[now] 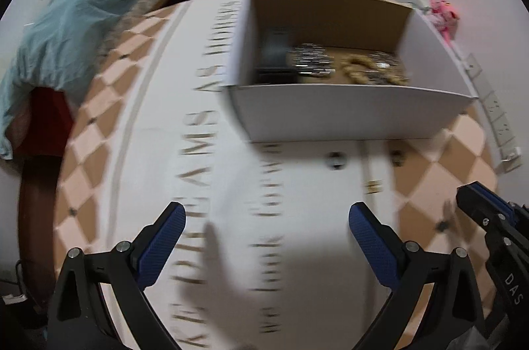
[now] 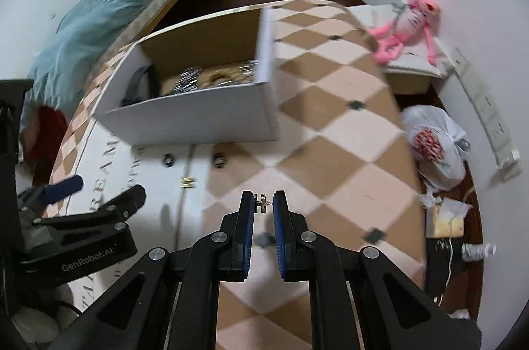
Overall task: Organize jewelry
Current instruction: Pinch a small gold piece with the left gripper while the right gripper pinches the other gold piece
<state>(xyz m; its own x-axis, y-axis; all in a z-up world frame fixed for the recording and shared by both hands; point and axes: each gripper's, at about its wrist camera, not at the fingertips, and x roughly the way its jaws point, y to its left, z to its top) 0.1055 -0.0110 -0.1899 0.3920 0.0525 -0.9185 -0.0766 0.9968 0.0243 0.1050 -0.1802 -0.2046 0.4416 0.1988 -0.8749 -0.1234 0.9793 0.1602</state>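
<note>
A white cardboard box (image 1: pixel 357 115) stands on the table and holds several pieces of jewelry (image 1: pixel 314 62); it also shows in the right wrist view (image 2: pixel 198 118). My right gripper (image 2: pixel 264 204) is shut on a small silver earring (image 2: pixel 263 202), held above the checked cloth in front of the box. My left gripper (image 1: pixel 266 214) is open and empty over the white lettered part of the cloth. Three small pieces lie on the cloth before the box: a dark ring (image 2: pixel 168 159), another ring (image 2: pixel 219 159) and a gold piece (image 2: pixel 187 182).
The table (image 2: pixel 330 135) has a checked tan-and-cream cloth. A teal blanket (image 2: pixel 109 19) lies on a bed at the left. A pink plush toy (image 2: pixel 410 22) sits at the back right. A plastic bag (image 2: pixel 436 145) and clutter lie on the floor to the right.
</note>
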